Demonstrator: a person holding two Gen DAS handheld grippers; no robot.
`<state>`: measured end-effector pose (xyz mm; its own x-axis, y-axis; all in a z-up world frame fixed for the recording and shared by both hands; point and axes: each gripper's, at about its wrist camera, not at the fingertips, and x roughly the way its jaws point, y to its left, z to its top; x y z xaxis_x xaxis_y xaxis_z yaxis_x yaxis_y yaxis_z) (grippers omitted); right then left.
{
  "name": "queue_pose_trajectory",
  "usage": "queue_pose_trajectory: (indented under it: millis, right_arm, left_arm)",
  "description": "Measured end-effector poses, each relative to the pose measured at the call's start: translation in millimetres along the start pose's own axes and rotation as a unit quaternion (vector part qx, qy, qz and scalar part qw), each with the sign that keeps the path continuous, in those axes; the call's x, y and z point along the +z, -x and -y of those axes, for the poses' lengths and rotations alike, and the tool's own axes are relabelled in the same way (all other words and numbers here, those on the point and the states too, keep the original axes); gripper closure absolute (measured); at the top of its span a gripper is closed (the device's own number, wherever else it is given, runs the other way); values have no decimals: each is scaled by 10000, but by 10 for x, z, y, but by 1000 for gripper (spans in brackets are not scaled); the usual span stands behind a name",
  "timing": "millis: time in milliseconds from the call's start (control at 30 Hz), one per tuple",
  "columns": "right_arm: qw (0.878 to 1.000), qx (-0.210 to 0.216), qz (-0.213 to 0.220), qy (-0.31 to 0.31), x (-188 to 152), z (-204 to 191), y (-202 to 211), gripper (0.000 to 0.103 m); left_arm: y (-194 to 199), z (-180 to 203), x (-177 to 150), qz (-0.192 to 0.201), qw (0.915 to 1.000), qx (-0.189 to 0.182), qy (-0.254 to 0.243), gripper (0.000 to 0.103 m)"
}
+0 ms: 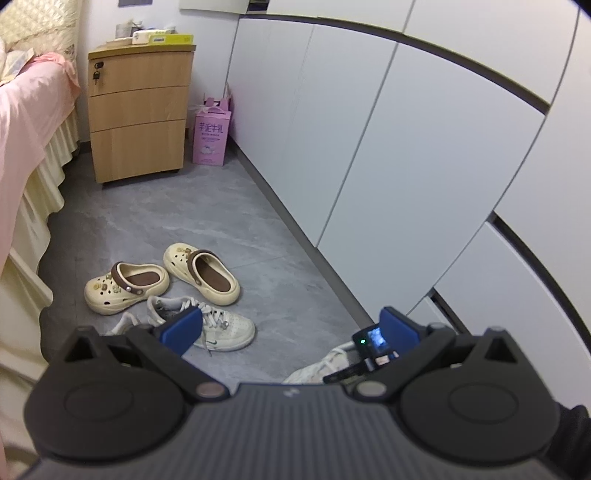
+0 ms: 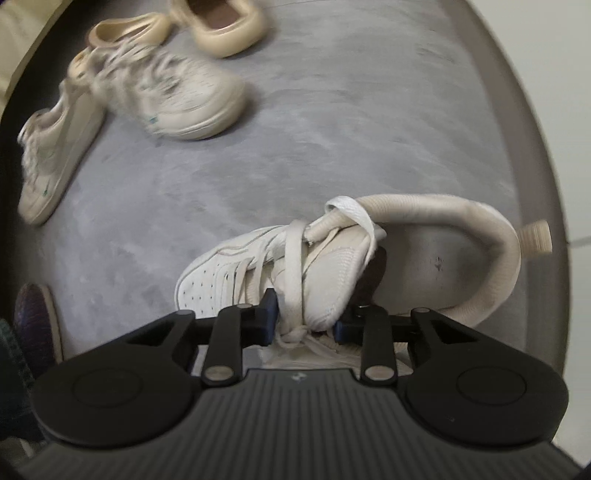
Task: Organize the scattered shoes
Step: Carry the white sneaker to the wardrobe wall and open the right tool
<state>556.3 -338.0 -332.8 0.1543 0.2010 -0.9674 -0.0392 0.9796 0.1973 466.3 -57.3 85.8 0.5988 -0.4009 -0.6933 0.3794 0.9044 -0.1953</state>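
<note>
Only the right wrist view shows the right gripper clamped on the tongue and laces of a white sneaker lying on the grey floor beside the wall. Only the left wrist view shows the left gripper spread wide and empty, above 2 cream clogs, another laced sneaker, a wooden drawer unit and a pink carton.

Far sneakers motion-blurred; clogs cut off by top edge.
</note>
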Motion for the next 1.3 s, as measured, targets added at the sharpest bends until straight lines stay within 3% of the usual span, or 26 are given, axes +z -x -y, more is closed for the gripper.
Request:
queue_pose_trajectory:
  millis: [567,867,967,1000,1033,1200,1300]
  right_arm:
    - [9988,-283,23,-394,68,612,100,69]
    - [9949,-701,-88,-713,112,545,202,57]
    - [9918,-909,180,-881,119,532,467,33]
    - [9908,-926,341,-929,109,519,573,19]
    - [9895,-937,513,-976,99,504,682,15]
    - [9767,-663,1255,-1607,-38,274,1360,15]
    - [9743,-448,1487,-1631,-100,16,1674,15]
  left_arm:
    - [-70,-2,7,-89,9999,67,-10,0]
    - [-205,-23,58,-69,9990,360,-259,0]
    - [-285,-76,96,-130,9984,521,-195,0]
    - [-302,-97,108,-146,9983,540,-159,0]
    - [-318,-126,123,-168,9983,556,-111,0]
    - [-353,-269,203,-201,9974,698,-39,0]
    - [-335,-424,279,-124,9955,937,-36,0]
